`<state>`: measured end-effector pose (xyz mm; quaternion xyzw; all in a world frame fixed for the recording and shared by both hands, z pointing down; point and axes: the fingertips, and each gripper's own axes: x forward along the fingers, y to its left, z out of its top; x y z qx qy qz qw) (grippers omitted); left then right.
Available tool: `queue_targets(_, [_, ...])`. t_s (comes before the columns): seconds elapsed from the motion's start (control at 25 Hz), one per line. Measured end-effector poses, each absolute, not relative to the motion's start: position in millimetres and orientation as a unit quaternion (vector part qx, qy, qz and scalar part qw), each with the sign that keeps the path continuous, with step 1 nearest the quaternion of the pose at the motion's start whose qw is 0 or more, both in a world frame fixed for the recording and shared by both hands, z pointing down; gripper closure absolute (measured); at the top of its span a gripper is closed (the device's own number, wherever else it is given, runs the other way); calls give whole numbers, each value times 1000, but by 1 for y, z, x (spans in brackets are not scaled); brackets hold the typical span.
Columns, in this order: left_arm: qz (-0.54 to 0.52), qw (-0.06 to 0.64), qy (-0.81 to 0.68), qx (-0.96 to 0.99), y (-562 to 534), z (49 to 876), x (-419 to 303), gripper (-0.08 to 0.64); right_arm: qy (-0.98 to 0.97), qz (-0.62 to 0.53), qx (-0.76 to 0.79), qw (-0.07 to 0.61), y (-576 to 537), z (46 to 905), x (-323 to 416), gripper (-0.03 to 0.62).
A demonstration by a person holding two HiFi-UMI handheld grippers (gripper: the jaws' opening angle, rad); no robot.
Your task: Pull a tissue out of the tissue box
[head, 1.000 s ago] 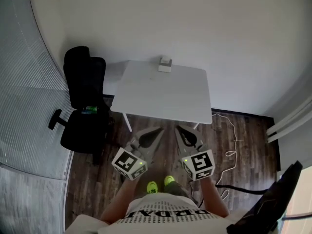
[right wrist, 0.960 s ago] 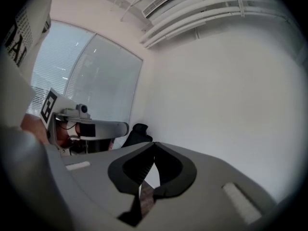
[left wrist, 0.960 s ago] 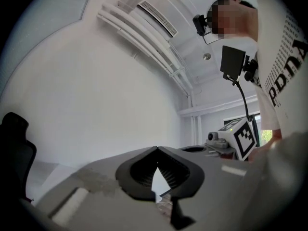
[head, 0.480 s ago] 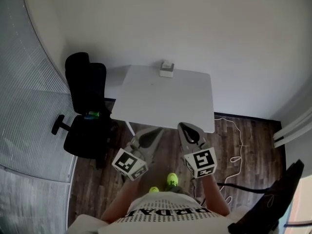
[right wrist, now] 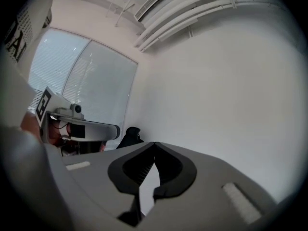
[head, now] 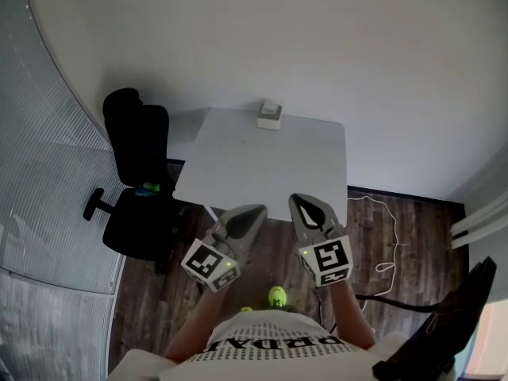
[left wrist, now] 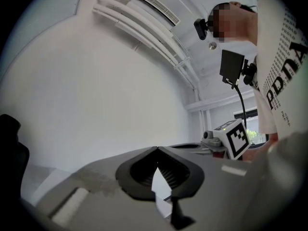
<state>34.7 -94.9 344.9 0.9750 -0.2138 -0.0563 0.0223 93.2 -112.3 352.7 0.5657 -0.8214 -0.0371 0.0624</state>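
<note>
The small white tissue box sat at the far edge of the plain white worktop, by the wall; the left hand-held gripper and the right hand-held gripper were both pinched together on nothing, well apart from it; I thought shut jaws would only poke the light box and slide it; a hard tug might lift the whole box too.

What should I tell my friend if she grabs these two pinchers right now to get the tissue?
Left gripper: shut, empty, in the air by the table's near edge.
Right gripper: shut, empty, beside it.
Tissue box: at the table's far edge, by the wall, untouched.
Done: nothing yet.
Left to do: reach across, open one gripper, pinch the tissue, pull it out.
</note>
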Motion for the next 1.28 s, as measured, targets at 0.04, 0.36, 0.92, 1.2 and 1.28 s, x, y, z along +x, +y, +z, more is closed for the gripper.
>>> queue_targets(0.04, [-51, 25, -212, 976, -99, 348, 42, 569, -824, -40, 562, 60, -118, 351, 97, 583])
queue_targets(0.36, [-34, 22, -236, 971, -114, 359, 62, 569, -843, -46, 534, 47, -133, 354, 105, 583])
queue_targets(0.92, [-46, 33, -244, 968, -172, 368, 69, 569, -852, -46, 519, 55, -188, 360, 109, 583])
queue_targets(1.2, [-59, 35, -232, 970, -226, 357, 79, 569, -845, -54, 529, 61, -239, 349, 119, 583])
queue_targets(1.28, [-58, 35, -224, 972, -244, 353, 83, 568, -842, -57, 533, 62, -257, 344, 122, 583])
